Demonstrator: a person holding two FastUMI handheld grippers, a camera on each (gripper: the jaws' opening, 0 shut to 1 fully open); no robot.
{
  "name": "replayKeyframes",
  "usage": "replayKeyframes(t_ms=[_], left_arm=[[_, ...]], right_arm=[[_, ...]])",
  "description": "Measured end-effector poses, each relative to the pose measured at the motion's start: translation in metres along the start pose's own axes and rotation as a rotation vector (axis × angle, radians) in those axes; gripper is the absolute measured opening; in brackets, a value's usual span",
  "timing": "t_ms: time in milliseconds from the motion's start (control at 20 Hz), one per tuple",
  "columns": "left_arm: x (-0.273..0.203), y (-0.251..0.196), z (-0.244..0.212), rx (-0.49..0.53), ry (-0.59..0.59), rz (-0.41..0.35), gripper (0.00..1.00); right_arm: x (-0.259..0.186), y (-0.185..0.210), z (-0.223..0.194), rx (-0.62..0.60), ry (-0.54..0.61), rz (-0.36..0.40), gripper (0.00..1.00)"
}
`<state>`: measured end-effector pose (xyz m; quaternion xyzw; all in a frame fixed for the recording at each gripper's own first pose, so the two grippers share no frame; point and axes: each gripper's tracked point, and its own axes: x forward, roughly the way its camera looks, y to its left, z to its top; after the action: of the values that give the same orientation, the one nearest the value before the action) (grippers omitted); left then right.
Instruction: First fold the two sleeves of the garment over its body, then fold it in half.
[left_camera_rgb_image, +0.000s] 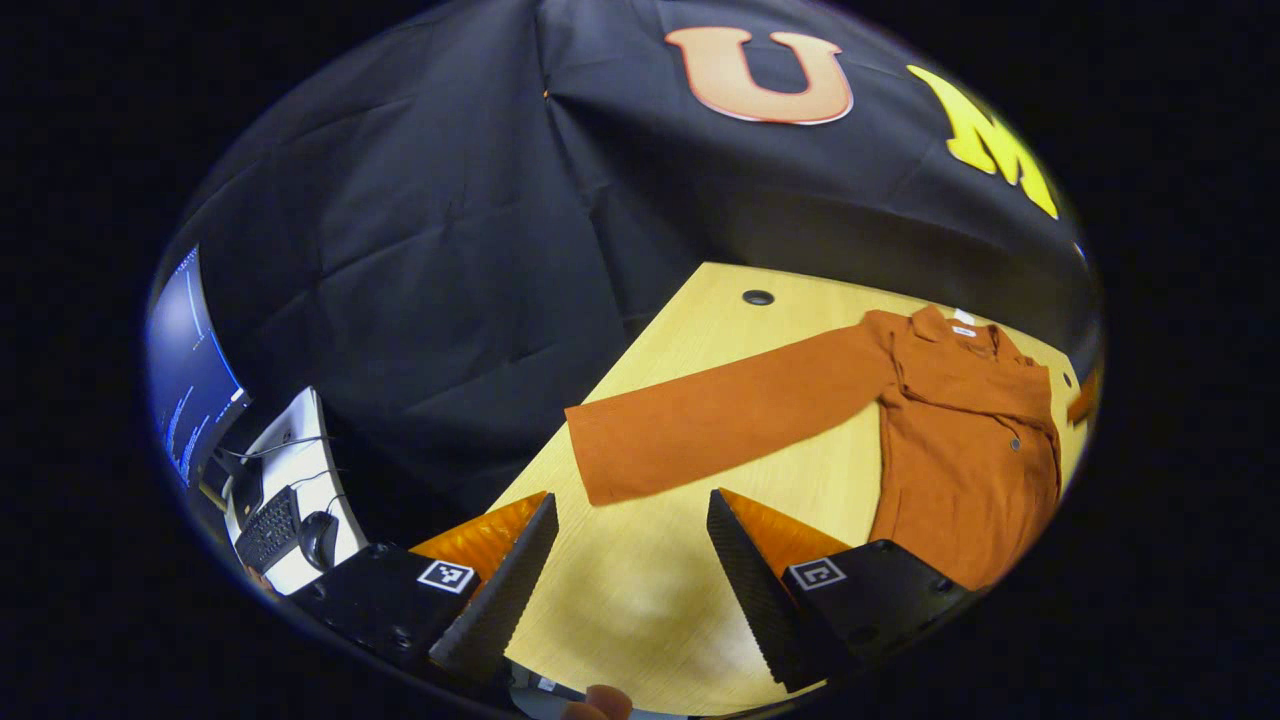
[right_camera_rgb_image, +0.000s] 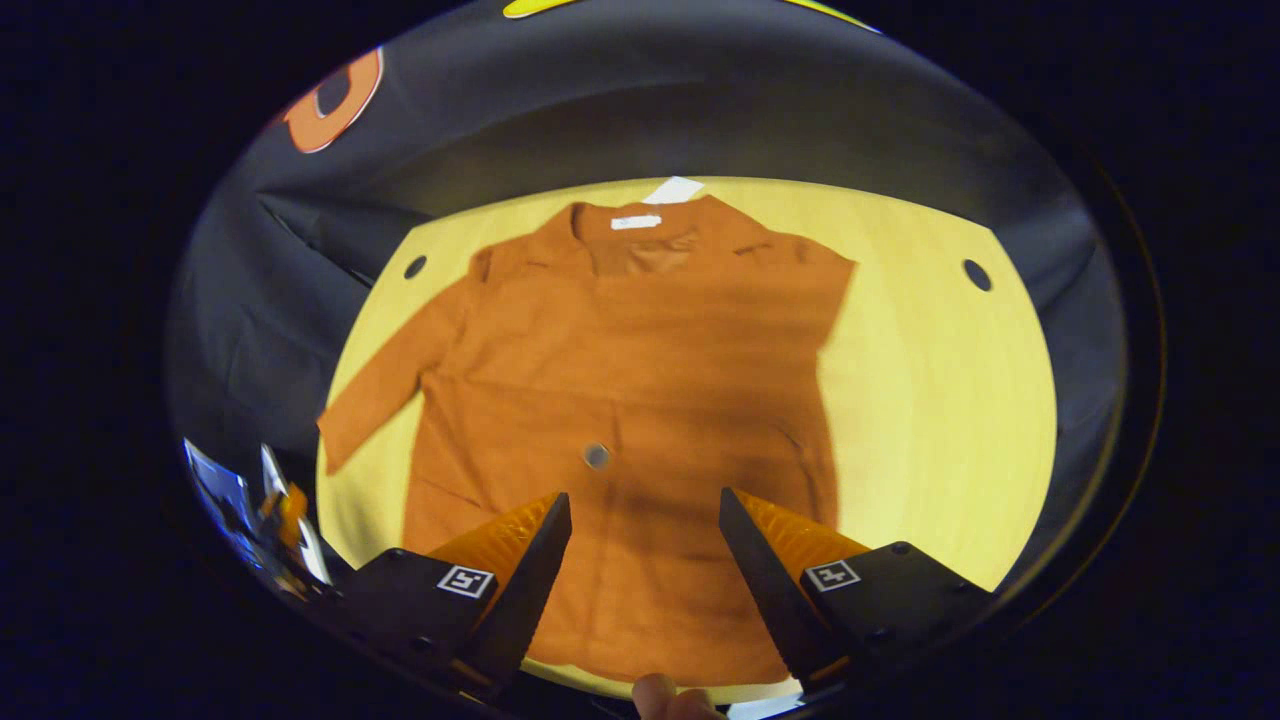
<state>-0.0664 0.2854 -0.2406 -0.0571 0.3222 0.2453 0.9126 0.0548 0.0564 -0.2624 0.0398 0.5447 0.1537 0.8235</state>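
Observation:
A rust-orange long-sleeved shirt (right_camera_rgb_image: 640, 380) lies flat on the yellow wooden table (right_camera_rgb_image: 930, 400), collar at the far edge. Its right sleeve lies folded over the body. In the left gripper view the shirt's body (left_camera_rgb_image: 965, 450) is at the right and its left sleeve (left_camera_rgb_image: 720, 415) stretches out straight across the table (left_camera_rgb_image: 640, 590) toward the left edge. My left gripper (left_camera_rgb_image: 632, 510) hovers open just short of the sleeve's cuff end, nothing between its fingers. Over the shirt's lower hem my right gripper (right_camera_rgb_image: 645, 510) stands open, holding nothing.
Round cable holes (left_camera_rgb_image: 758, 297) (right_camera_rgb_image: 977, 274) sit in the table's far corners. Left of the table stands a side desk with a keyboard (left_camera_rgb_image: 268, 528), a mouse (left_camera_rgb_image: 320, 538) and a monitor (left_camera_rgb_image: 185, 375). Bare tabletop lies right of the shirt.

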Motion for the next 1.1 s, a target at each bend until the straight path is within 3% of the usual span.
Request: replayKeyframes(t_ms=[100, 150, 200, 350, 450, 650, 750, 850, 950, 1100], left_arm=[[0.029, 0.004, 0.006, 0.008, 0.11, -0.007, 0.98], [0.042, 0.008, 0.009, 0.06, 0.159, -0.007, 1.0], [0.054, 0.013, 0.011, 0.118, 0.195, 0.003, 0.99], [0.084, 0.021, 0.017, 0.193, 0.228, 0.03, 0.99], [0.095, 0.014, 0.012, 0.066, 0.265, 0.003, 1.0], [0.1, 0.008, 0.005, -0.321, 0.428, -0.039, 1.0], [0.099, 0.011, 0.003, -0.424, 0.523, -0.028, 1.0], [0.095, 0.02, 0.007, -0.413, 0.618, -0.004, 1.0], [0.095, 0.02, 0.008, -0.373, 0.683, -0.007, 1.0], [0.1, 0.009, -0.002, -0.412, 0.781, -0.013, 0.98]], right_arm=[[-0.013, -0.017, -0.044, -0.033, 0.006, 0.0, 0.97], [-0.017, -0.027, -0.063, -0.043, -0.011, -0.011, 0.99], [-0.021, -0.038, -0.078, -0.046, -0.029, -0.032, 0.95], [-0.032, -0.06, -0.115, -0.024, -0.061, -0.066, 0.99], [-0.042, -0.066, -0.134, 0.006, -0.059, -0.065, 0.99], [-0.072, -0.067, -0.138, 0.029, -0.116, -0.056, 0.99], [-0.085, -0.074, -0.139, 0.039, -0.129, -0.089, 0.99], [-0.095, -0.063, -0.136, 0.044, -0.139, -0.065, 0.95], [-0.102, -0.067, -0.13, 0.005, -0.169, -0.091, 0.98], [-0.108, -0.061, -0.116, 0.008, -0.225, -0.088, 0.99]])
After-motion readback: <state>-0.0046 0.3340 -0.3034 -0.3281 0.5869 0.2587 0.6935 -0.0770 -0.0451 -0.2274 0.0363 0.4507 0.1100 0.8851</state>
